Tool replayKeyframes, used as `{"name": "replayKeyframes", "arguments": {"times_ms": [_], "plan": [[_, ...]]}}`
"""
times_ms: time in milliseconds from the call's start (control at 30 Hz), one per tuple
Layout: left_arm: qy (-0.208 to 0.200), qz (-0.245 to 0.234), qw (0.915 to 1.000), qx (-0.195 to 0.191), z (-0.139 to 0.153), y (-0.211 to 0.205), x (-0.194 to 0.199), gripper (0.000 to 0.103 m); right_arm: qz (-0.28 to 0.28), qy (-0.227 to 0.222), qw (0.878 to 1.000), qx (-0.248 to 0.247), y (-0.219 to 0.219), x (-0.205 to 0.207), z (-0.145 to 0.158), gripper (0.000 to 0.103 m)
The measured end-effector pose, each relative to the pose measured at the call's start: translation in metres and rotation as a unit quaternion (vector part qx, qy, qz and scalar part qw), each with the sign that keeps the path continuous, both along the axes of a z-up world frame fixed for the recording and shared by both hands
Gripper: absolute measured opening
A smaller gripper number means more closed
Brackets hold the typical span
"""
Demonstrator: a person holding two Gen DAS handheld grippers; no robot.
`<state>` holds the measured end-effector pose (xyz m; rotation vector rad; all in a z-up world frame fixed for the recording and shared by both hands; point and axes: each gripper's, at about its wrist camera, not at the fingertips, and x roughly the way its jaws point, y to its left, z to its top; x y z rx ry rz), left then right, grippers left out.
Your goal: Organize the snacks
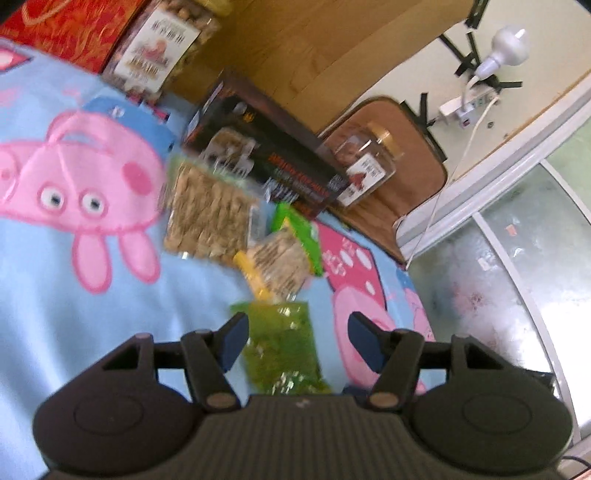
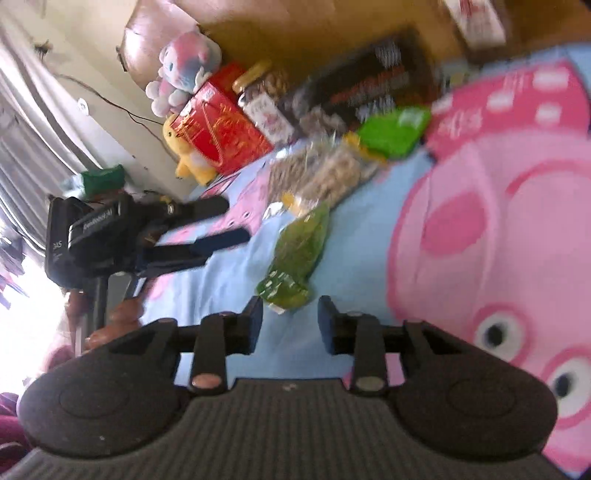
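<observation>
Green-wrapped snack packet lies loose between my open, empty left tool and right tool; sorting looks barely begun.

The left wrist view looks forward and downward along its own fingers, low over a pale blue cartoon-print blanket, facing a wooden headboard and a cream wall. The right wrist view looks along its fingers from close above the same blanket, facing a curtained window side. Both share the translucent green snack packet, the black printed carton and the red patterned box.
</observation>
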<state>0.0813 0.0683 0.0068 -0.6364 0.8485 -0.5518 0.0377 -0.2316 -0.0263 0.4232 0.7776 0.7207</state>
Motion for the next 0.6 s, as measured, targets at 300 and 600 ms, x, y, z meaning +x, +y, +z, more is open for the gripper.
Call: {"name": "replayKeyframes", "arguments": {"times_ms": [300, 600], "plan": [[0.0, -0.018, 0.9998, 0.002, -0.018, -0.011, -0.014, 0.065, 0.014, -0.053, 0.997, -0.06, 0.03, 0.019, -0.003, 0.036], [0.0, 0.008, 0.9999, -0.015, -0.023, 0.003, -0.019, 0.051, 0.016, 0.006, 1.0, 0.017, 0.021, 0.017, -0.011, 0.016]]}}
